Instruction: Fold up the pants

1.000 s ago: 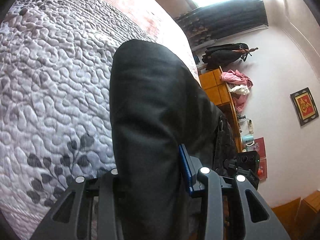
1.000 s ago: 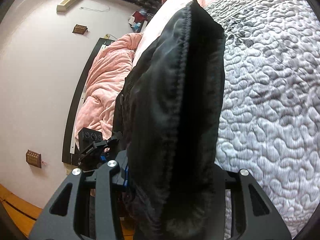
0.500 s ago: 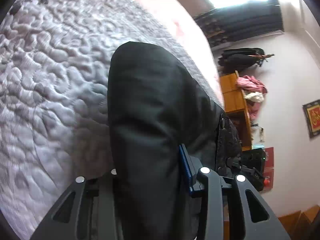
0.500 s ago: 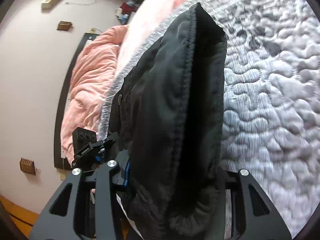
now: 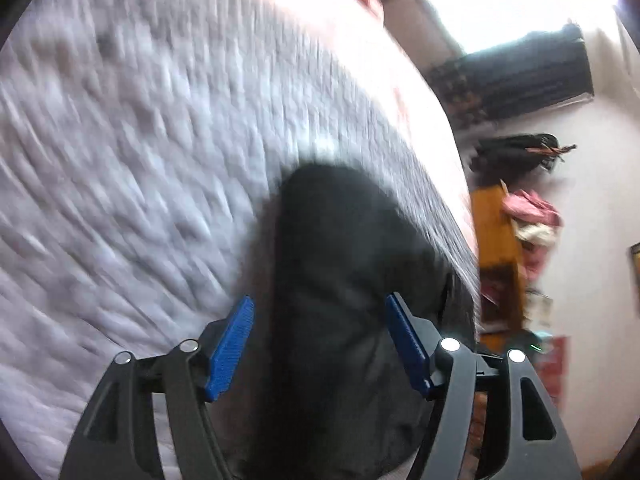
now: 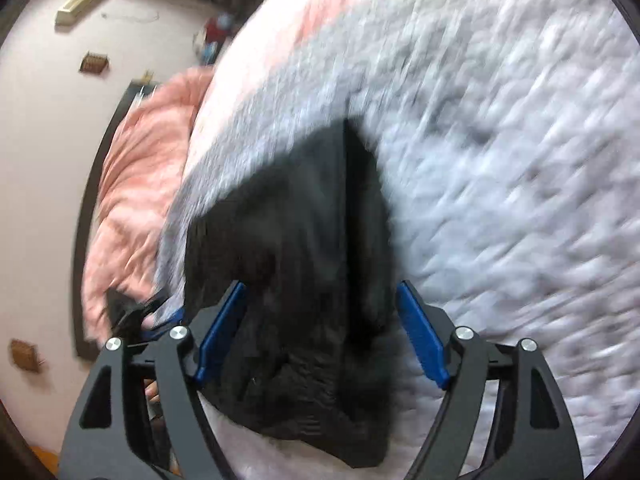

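The black pants (image 5: 344, 280) lie folded on the grey quilted bedspread (image 5: 140, 160). They also show in the right wrist view (image 6: 304, 248), with a seam edge running up the middle. My left gripper (image 5: 320, 312) is open, its blue pads (image 5: 230, 348) apart on either side of the cloth. My right gripper (image 6: 320, 300) is open too, its blue pads (image 6: 420, 336) wide apart around the bunched end of the pants. Both views are blurred by motion.
A pink blanket (image 6: 136, 184) lies at the bed's far side by a dark headboard. An orange cabinet (image 5: 496, 248) with pink clothes (image 5: 532, 208) on top stands by the wall. The other gripper (image 6: 128, 312) shows at the pants' far end.
Both grippers have opened and let go of the pants. The pants have dropped onto the bedspread and both grippers have pulled back from them.
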Available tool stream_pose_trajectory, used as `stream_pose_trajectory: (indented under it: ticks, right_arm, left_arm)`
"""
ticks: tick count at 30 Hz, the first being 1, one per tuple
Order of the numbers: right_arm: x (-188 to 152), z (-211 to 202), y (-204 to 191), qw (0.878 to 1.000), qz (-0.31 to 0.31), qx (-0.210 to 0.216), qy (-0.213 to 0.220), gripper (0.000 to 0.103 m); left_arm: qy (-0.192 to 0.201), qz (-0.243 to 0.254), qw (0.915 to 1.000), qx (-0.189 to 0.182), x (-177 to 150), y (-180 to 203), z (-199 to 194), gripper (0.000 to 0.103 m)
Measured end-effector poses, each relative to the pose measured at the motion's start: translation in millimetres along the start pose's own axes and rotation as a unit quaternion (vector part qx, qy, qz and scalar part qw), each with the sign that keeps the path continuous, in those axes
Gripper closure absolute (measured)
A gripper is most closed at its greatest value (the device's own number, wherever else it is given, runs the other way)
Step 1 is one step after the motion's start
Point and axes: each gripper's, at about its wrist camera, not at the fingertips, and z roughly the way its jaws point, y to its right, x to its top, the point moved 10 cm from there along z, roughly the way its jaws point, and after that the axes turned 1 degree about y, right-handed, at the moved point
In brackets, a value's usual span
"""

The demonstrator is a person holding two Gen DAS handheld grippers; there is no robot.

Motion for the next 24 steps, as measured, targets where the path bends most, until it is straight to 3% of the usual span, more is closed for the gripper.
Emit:
stream_pose_trajectory:
  ticks: [2,4,7,9,12,15,19,21,24]
  right_arm:
    - [24,-24,-11,0.999,-0.013,0.002,0.043,0.024]
    - [40,-30,-28,0.998,-0.018,0.023,0.058,0.024]
    - [50,-4,-57,0.998,-0.037,0.039,0.034,0.024]
    - [52,24,-60,0.999,-0.034,0.036,0.013,0.024]
    - [53,61,-39,1.000,-0.006,-0.002,-0.010,0.032]
    - [54,81,-16,1.000,0.021,-0.006,-0.013,0.035]
    - [44,48,-37,0.999,0.015,0.040,0.003,0.028]
    - [27,21,-49,0.997,0.005,0.076,0.013,0.027]
    - [-19,-7,-48,0.995,-0.001,0.095,0.017,0.026]
  left_arm:
    - [0.020,0.023,0.9994,0.014,16,13,-9,0.027]
    - [0.021,0.046,0.9984,0.027,30,32,0,0.024]
    - [0.000,0.061,0.9959,0.067,41,31,35,0.025]
    - [-0.032,0.061,0.9926,0.100,35,15,64,0.034]
    - [-0.050,0.047,0.9899,0.124,36,-2,89,0.028]
    - [-0.062,0.021,0.9916,0.112,29,-12,97,0.022]
    - [-0.055,0.007,0.9951,0.082,24,-7,71,0.024]
    - [-0.037,0.033,0.9960,0.074,9,0,41,0.024]
    - [-0.005,0.056,0.9946,0.088,-21,-4,5,0.024]
